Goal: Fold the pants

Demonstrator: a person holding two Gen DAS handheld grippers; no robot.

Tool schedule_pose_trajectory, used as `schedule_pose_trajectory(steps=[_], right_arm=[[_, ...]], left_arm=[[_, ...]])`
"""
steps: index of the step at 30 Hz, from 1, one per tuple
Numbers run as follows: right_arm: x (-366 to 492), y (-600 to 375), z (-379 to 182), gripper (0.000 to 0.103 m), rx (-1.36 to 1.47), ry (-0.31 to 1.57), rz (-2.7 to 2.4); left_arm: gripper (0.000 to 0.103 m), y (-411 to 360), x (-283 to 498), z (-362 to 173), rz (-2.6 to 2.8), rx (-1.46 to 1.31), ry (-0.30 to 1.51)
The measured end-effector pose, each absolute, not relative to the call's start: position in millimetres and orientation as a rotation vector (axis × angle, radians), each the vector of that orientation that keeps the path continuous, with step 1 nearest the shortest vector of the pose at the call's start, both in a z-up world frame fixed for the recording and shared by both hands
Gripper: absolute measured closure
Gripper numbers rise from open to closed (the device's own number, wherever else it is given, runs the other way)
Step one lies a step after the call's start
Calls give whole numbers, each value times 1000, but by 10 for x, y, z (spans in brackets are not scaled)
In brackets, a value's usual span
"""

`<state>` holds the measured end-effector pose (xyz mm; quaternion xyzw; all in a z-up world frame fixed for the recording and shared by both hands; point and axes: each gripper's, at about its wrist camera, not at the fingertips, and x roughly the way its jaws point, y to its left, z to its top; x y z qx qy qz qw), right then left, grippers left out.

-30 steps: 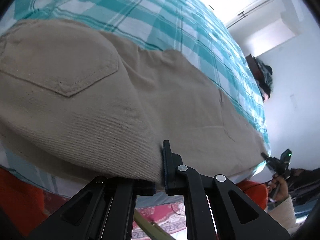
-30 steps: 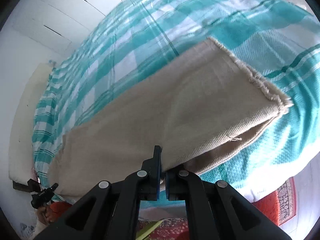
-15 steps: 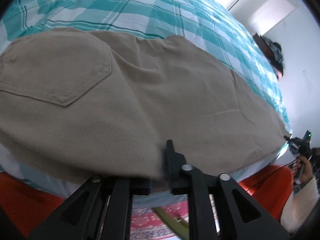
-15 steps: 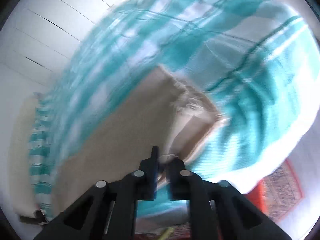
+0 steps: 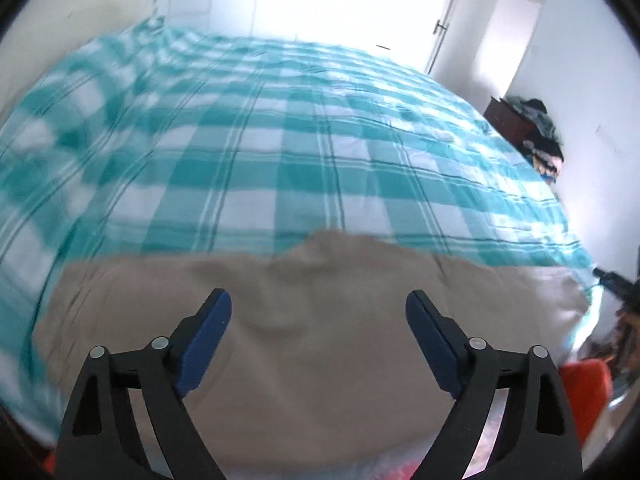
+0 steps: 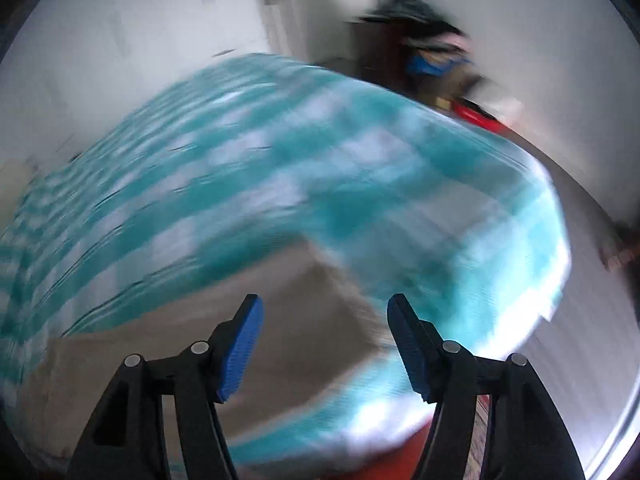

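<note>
The beige pants lie flat along the near edge of a bed with a teal and white checked cover. My left gripper hovers above the cloth, its jaws opening wide, nothing between the blue pads. In the right wrist view, which is blurred by motion, the leg end of the beige pants lies on the checked cover. My right gripper is above that end, its jaws opening, with no cloth pinched between them.
A dark cabinet piled with clothes stands by the white wall at the far right. An orange-red object sits low beside the bed. White doors are behind the bed. The other hand-held gripper shows at the right edge.
Both grippers were shut on the near edge of the pants; both have let go, opened and risen. The pants now lie on the bed and both cameras look further across the room.
</note>
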<state>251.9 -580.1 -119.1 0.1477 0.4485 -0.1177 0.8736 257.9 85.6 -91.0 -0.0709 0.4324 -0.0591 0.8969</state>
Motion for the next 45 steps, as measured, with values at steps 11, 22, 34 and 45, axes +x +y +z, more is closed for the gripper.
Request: schedule_pose_trajectory(steps=[11,22,34,45], right_arm=[[2776,-4883,-2194,35,198,1141,1],[3215,-4169,-1430,28,119,902,14],[3552,-3782,-2352,22,102,1017,2],[3525,-3765,-2458,8,113,984,54]], left_arm=[[20,1018,2609,-1757,-36,-99,1132],[3,1453,3987,-1308,139,-138,849],[0,1728,4328,-2564,105,-112,1054],[0,1673,4353,-2564,123,-73,1077]])
